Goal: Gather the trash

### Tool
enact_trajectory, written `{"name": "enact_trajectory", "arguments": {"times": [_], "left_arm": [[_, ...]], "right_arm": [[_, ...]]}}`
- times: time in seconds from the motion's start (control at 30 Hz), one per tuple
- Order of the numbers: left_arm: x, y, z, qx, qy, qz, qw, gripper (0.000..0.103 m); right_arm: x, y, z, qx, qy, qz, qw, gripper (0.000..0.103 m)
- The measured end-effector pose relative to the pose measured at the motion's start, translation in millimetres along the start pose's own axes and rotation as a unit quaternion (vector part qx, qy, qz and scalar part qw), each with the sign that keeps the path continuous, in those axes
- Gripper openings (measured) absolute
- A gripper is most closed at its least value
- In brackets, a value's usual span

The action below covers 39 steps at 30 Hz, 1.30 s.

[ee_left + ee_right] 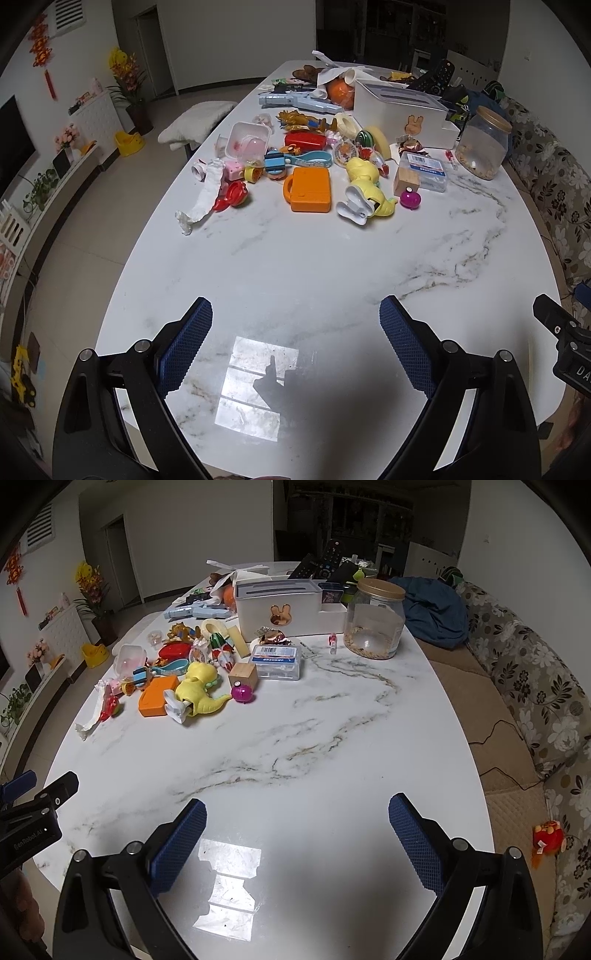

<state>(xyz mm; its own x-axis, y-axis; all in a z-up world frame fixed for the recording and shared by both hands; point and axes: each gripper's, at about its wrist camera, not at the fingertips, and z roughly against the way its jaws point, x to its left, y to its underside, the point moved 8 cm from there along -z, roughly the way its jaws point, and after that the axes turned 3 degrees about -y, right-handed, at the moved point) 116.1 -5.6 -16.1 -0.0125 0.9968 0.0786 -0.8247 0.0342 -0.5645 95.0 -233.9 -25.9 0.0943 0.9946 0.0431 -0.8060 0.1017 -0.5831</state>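
Observation:
A twisted white paper tissue [205, 199] [91, 718] lies at the left edge of the toy pile on the white marble table [295, 258] [295, 738]. A crumpled shiny wrapper [410, 144] [273, 638] rests in front of the white organiser box [399, 107] [277, 605]. More white tissue [332, 74] is bunched at the far end. My left gripper [295, 314] hovers open over the bare near part of the table, holding nothing. My right gripper [298, 808] is open and holds nothing, also well short of the pile. Each gripper shows at the other view's edge.
Toys crowd the middle: an orange case [310, 188] [157, 698], a yellow dinosaur [369, 184] [199, 694], a magenta ball [410, 198] [242, 693]. A clear plastic box [277, 661] and a lidded jar [480, 147] [375, 620] stand to the right. A floral sofa [535, 701] runs along the right side.

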Motion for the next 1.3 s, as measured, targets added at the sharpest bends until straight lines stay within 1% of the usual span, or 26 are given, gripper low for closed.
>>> {"name": "enact_trajectory", "arguments": {"times": [0.3,0.43,0.67,0.87,1.0,1.3], "left_arm": [[-0.1,1.6,-3.6,0.006,0.003,0.002,1.0000,0.090],[0.9,2.3,-4.6,0.008,0.002,0.002,1.0000,0.090],[2.1,2.3,-5.0,0.008,0.002,0.002,1.0000,0.090],[2.7,1.9,-5.8,0.008,0.008,0.002,0.9999,0.090],[6.6,3.2,-7.1,0.010,0.002,0.007,0.9999,0.090],[8.2,4.8,-8.0,0.011,0.003,0.004,0.9999,0.090]], "right_arm": [[-0.3,2.4,-4.4,0.008,0.000,-0.004,1.000,0.098],[2.1,2.4,-3.5,0.006,0.003,0.004,1.000,0.098],[3.9,2.3,-2.8,0.006,-0.004,0.000,1.000,0.098],[6.5,3.0,-2.8,0.007,-0.005,0.004,1.000,0.098],[8.0,3.9,-3.6,0.009,-0.005,0.006,1.000,0.098],[10.6,4.8,-4.0,0.011,-0.008,0.007,1.000,0.098]]}}
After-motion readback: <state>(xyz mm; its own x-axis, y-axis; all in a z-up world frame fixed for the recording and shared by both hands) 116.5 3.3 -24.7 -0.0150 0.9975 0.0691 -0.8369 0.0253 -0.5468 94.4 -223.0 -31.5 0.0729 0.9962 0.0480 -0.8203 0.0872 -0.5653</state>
